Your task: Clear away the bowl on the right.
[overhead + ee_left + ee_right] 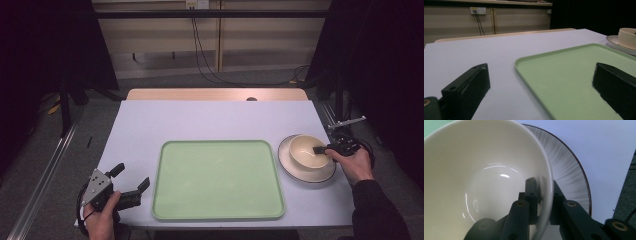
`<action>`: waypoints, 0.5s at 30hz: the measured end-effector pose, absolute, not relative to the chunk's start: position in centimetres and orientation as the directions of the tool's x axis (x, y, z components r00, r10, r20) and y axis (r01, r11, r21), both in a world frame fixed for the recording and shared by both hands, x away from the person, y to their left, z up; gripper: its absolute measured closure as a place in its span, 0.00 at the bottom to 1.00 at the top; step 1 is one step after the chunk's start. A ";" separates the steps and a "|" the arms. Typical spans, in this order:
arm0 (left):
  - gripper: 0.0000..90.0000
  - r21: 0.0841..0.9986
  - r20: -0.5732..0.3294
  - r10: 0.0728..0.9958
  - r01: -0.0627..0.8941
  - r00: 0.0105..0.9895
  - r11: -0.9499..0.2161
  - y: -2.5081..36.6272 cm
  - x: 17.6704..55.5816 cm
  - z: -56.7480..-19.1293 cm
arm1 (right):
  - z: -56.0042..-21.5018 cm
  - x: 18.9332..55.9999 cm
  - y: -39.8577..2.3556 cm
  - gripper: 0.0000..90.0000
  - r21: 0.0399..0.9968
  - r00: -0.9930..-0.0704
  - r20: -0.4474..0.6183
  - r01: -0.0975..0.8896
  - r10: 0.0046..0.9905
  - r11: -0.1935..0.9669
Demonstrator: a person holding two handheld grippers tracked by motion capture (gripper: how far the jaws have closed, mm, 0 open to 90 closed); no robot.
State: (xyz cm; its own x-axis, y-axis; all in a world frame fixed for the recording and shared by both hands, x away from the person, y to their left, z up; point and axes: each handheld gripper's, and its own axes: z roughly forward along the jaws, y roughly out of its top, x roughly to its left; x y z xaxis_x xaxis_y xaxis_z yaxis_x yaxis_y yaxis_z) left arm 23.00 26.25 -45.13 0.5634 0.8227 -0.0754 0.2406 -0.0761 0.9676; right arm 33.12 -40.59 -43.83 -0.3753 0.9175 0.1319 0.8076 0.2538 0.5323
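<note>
Open counter [210, 120] stretches bare behind a green tray [217, 180] that occupies the centre, itself unloaded. At the right edge, a cream bowl [306, 150] on a plate [300, 172] blocks the passage, leaving only a narrow strip between plate and tray.

A pale lavender rectangular tabletop [150, 125] with a light wooden far edge stands on grey carpet floor [165, 82]. Behind, beige panelled wall [160, 45] carries a white socket [478, 10] with black cables [200, 55] hanging; dark curtains [45, 45] flank both sides.
</note>
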 end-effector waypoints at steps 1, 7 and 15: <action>0.02 0.968 -0.076 0.827 0.242 0.558 -0.074 26.2 23.0 -45.1 | -43.8 33.2 -40.5 0.93 0.537 -0.380 0.136 0.805 0.915 0.254; 0.02 0.968 -0.082 0.819 0.242 0.568 -0.071 26.3 23.0 -45.1 | -43.4 33.3 -40.1 0.94 0.537 -0.385 0.160 0.807 0.909 0.247; 0.02 0.968 -0.079 0.822 0.242 0.564 -0.073 26.3 23.0 -45.1 | -43.7 33.2 -40.5 0.94 0.550 -0.367 0.200 0.809 0.908 0.206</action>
State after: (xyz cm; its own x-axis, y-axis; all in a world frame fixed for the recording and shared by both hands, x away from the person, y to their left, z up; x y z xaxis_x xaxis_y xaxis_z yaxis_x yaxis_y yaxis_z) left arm 22.97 26.29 -45.14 0.5638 0.8221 -0.0790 0.2418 -0.0729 0.9676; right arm 33.23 -40.51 -43.68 -0.3672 0.9084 0.2000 0.8094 0.2062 0.5499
